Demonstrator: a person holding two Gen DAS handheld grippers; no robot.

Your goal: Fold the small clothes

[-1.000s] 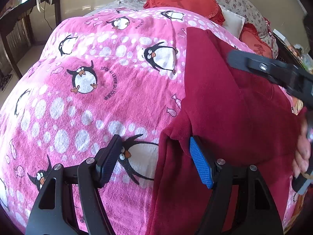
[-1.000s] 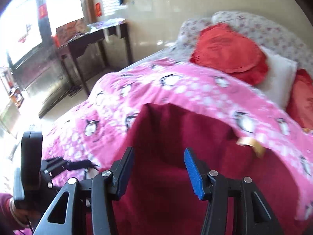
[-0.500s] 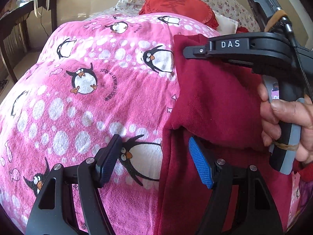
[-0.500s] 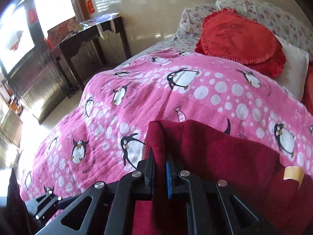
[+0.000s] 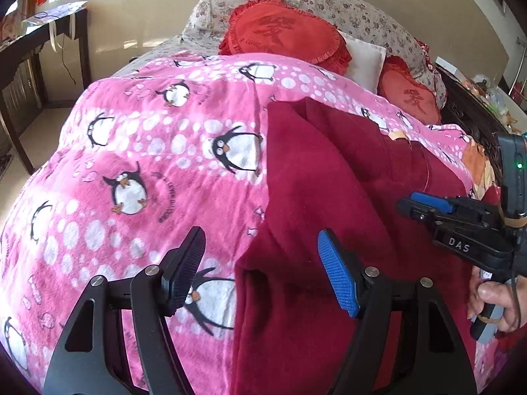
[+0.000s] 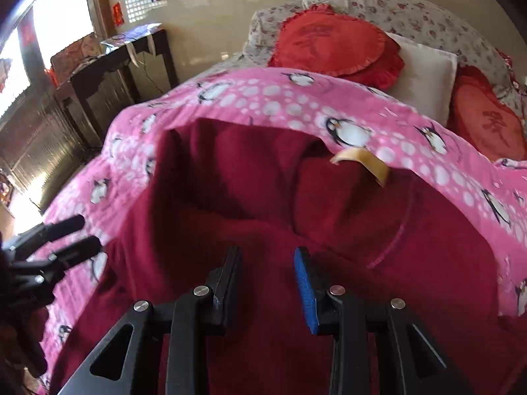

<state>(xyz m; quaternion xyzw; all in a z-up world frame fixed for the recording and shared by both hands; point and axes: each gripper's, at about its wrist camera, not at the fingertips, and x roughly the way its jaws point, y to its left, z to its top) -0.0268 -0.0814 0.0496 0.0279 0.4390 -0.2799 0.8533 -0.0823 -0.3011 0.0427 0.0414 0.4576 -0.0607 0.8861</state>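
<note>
As seen from the left wrist, the left claw (image 5: 260, 270) hangs wide open and holds nothing, straddling the left edge of a dark red garment (image 5: 332, 204) spread on a pink penguin-print blanket (image 5: 138, 171) over a bed. Heart-shaped red cushions (image 5: 286, 33) and a white pillow (image 5: 365, 59) lie against floral bedding at the head; a dark counter (image 5: 42, 33) stands by the cream wall. The right claw (image 5: 418, 202) enters at right, gripped by a hand (image 5: 494, 299).

From the right wrist, the right claw (image 6: 268, 276) is partly open and empty above the garment (image 6: 250, 177), whose tan neck label (image 6: 362, 161) shows. Sunlit windows (image 6: 59, 23) brighten the room beyond the counter (image 6: 112, 65).
</note>
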